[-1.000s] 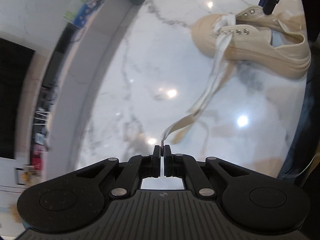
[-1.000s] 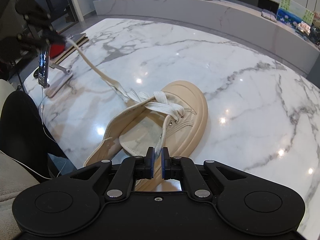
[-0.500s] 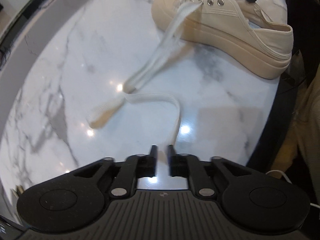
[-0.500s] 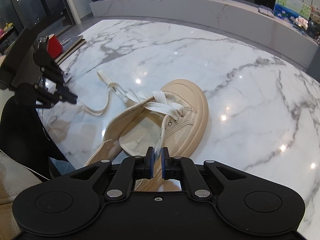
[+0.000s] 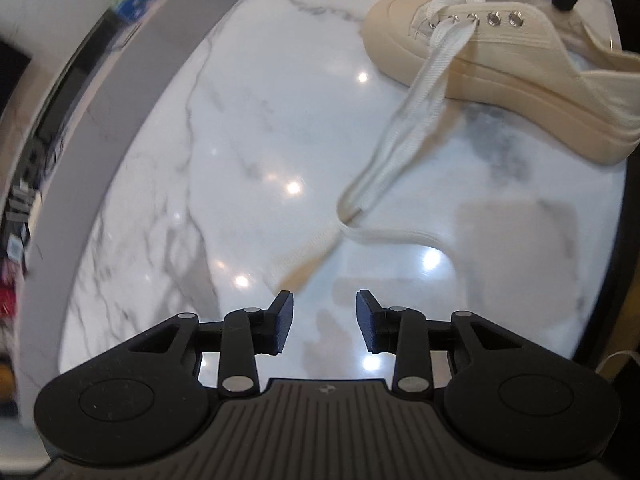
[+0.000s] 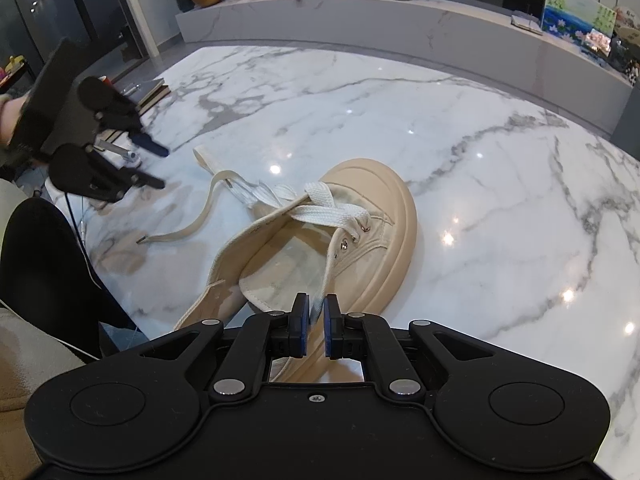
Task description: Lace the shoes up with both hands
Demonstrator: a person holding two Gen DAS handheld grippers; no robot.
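Shoe (image 6: 352,236) on the marble table (image 6: 480,152), partly laced; left lace end (image 5: 400,236) dropped, now slack ahead of the left gripper (image 5: 324,322); its jaws opening, nothing between them; right gripper (image 6: 316,330) pinched tight on the other lace (image 6: 326,276); re-grab likely next.

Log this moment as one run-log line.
left gripper: opening, empty | right gripper: shut on lace end | free lace: on table | shoe: partly laced

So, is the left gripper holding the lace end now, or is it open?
Open, and opening further. The left gripper has nothing between its fingers; the loose lace end lies slack on the marble table.
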